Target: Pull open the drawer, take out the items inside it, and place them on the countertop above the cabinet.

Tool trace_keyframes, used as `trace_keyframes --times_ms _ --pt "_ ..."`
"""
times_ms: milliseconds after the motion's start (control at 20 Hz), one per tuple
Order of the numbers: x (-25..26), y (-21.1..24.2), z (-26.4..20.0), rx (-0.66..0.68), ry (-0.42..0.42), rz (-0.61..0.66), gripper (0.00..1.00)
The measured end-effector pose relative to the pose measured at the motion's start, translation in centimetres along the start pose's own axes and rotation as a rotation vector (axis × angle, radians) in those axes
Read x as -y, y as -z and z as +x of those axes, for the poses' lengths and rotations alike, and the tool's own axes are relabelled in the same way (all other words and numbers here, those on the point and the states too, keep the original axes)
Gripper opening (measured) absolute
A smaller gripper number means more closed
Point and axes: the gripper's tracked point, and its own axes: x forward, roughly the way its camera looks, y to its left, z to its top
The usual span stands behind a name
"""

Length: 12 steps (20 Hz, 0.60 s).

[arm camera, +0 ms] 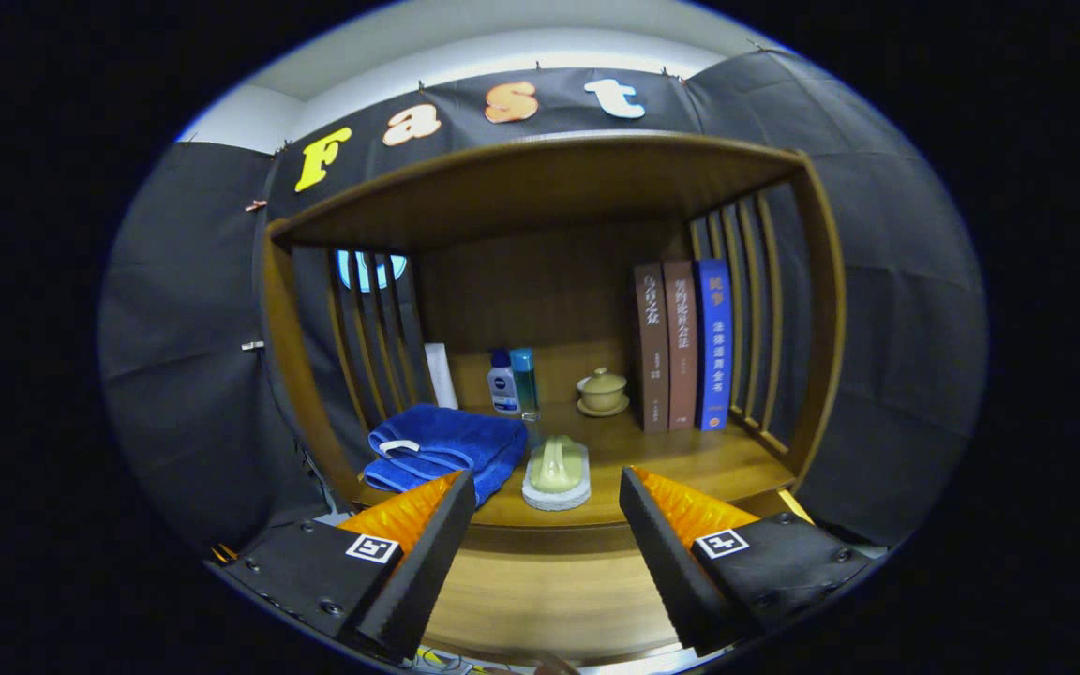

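We count one gripper (547,525), its two fingers (427,553) spread apart with nothing between them. Just ahead of them, on the one countertop (690,464), lies a single pale scrubbing brush (557,473). Ahead and off to the left finger's side sits one folded blue towel (442,448). Beyond the brush we count two small bottles (514,382) standing side by side, and one lidded cup (603,389) on its one saucer (604,409). Beyond the right finger stand three books (682,345) upright, two brown and one blue. One white card (442,375) leans behind the towel.
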Motion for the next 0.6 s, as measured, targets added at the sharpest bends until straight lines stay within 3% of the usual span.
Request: trace_keyframes --times_ms 150,300,600 --pt "0.4 0.0 -4.4 0.121 0.000 0.037 0.99" --pt "2.2 2.6 -8.1 0.154 0.065 0.028 0.99" --pt "3.9 10.0 -11.2 0.108 0.162 0.108 0.99"
